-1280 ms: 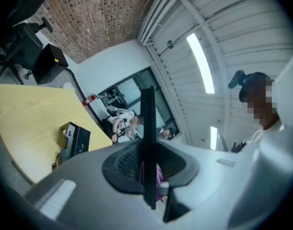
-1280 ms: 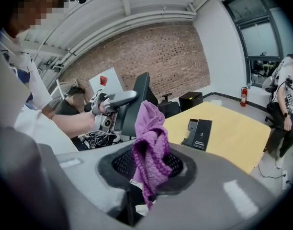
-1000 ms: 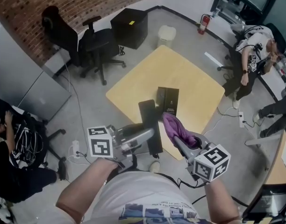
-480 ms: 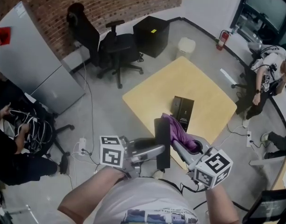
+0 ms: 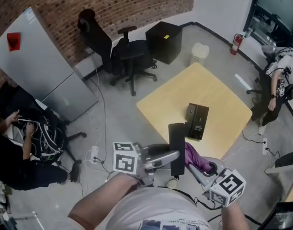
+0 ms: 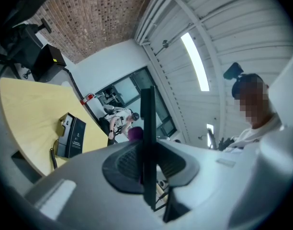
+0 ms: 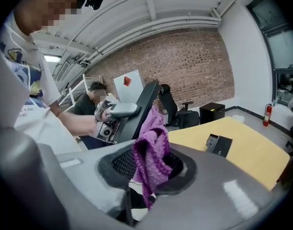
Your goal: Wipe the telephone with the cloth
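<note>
left gripper (image 5: 172, 156) clamped on black slab (image 5: 176, 135); right gripper (image 5: 194, 168) pinching purple cloth (image 5: 195, 156) just beside slab; telephone (image 5: 197, 121) apart on worktop (image 5: 218, 97) beyond

I count two grippers: left gripper (image 5: 176, 155) and right gripper (image 5: 193, 163). Table (image 5: 208, 87): one. Telephone (image 5: 197, 121): one. Purple cloth (image 5: 197, 155): one. Black flat slab (image 5: 176, 140): one. Far side: one black office chair (image 5: 132, 51), one black cabinet (image 5: 164, 40), one white bin (image 5: 199, 52), one fire extinguisher (image 5: 236, 43). Left: one grey locker (image 5: 41, 66). Other persons: two, one near left (image 5: 12, 152), one far right (image 5: 280, 75).
</note>
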